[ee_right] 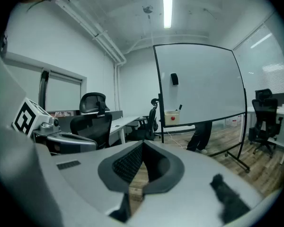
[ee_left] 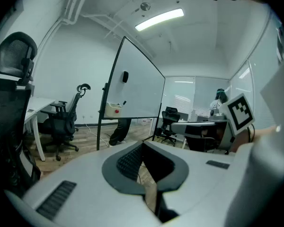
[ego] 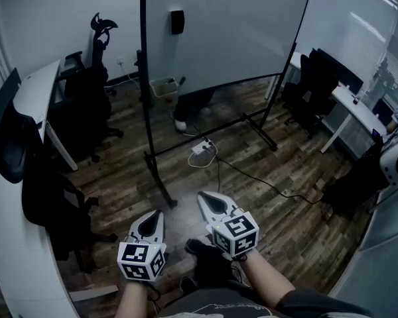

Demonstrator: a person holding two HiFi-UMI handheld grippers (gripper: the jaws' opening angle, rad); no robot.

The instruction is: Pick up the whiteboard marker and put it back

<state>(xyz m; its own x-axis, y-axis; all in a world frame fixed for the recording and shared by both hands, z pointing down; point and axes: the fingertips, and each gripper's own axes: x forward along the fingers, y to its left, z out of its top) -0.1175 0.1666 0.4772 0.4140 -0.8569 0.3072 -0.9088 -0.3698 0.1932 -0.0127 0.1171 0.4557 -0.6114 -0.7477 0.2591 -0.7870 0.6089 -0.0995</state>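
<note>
A dark whiteboard marker (ego: pixel 181 81) stands tip-up in a small white box (ego: pixel 163 86) fixed to the lower frame of the rolling whiteboard (ego: pixel 225 25). In the left gripper view the marker (ee_left: pixel 124 103) pokes out of the box (ee_left: pixel 112 110); in the right gripper view the marker (ee_right: pixel 180 107) and the box (ee_right: pixel 172 117) show too. My left gripper (ego: pixel 152 215) and right gripper (ego: pixel 205 196) hover side by side low over the floor, far short of the board. Both are shut with nothing between the jaws, as the left gripper (ee_left: pixel 143 144) and right gripper (ee_right: pixel 143 144) show.
A person's legs (ego: pixel 186 111) stand behind the whiteboard. A black eraser (ego: pixel 177 21) sticks to the board. A power strip and cable (ego: pixel 202 148) lie on the wood floor by the stand's foot (ego: pixel 160 184). Office chairs (ego: pixel 86 105) and a white desk (ego: pixel 26 105) line the left; desks and chairs (ego: pixel 331 98) stand on the right.
</note>
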